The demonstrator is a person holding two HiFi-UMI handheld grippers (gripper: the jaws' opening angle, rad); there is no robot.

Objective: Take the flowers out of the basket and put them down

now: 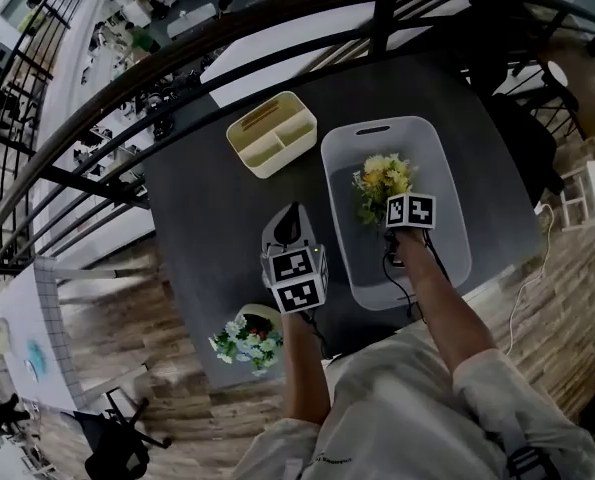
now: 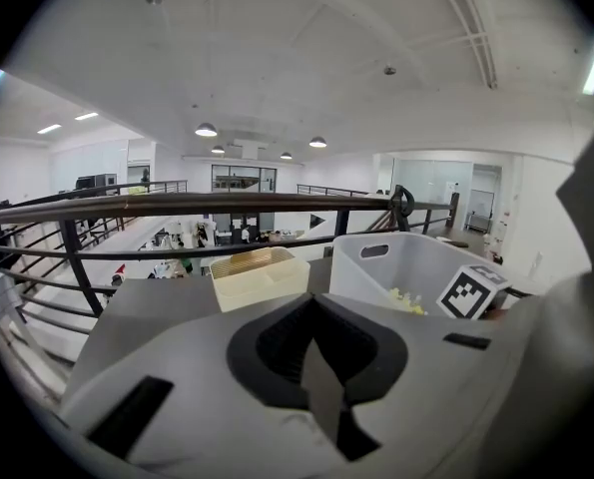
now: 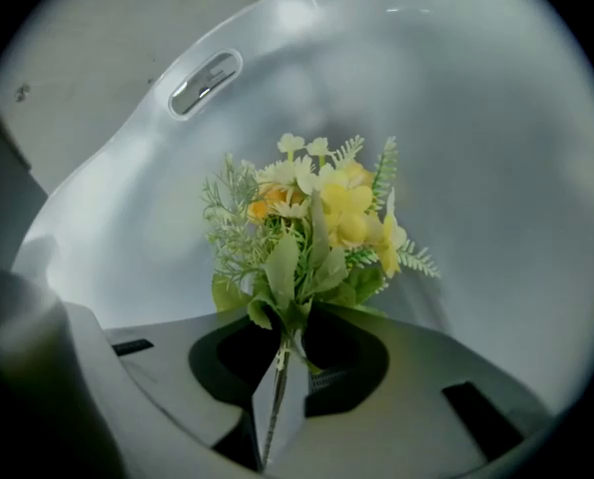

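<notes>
The yellow artificial bouquet [image 3: 316, 218] is being clamped by its stem in the right gripper [image 3: 280, 362], inside the pale grey plastic basket [image 1: 455, 183] at two o'clock, while a white-and-green flower bunch [image 1: 245, 342] is lying out at seven o'clock beside the clenched, empty left gripper [image 2: 314, 352].

Two artificial flower bunches, yellow bunch [image 1: 382, 180] and white-green bunch [image 1: 247, 341], one grey plastic basket [image 1: 442, 173], one cream divided caddy [image 1: 270, 133]

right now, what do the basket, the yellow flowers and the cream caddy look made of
basket: likely moulded plastic, pale grey, smooth with a soft sheen; rounded corners, cut-out handle slot.
yellow flowers: apparently artificial, fabric or plastic; stiff, uniform leaves and a thin wire-like stem.
caddy: probably plastic too, cream, matte; thin moulded dividers.
</notes>
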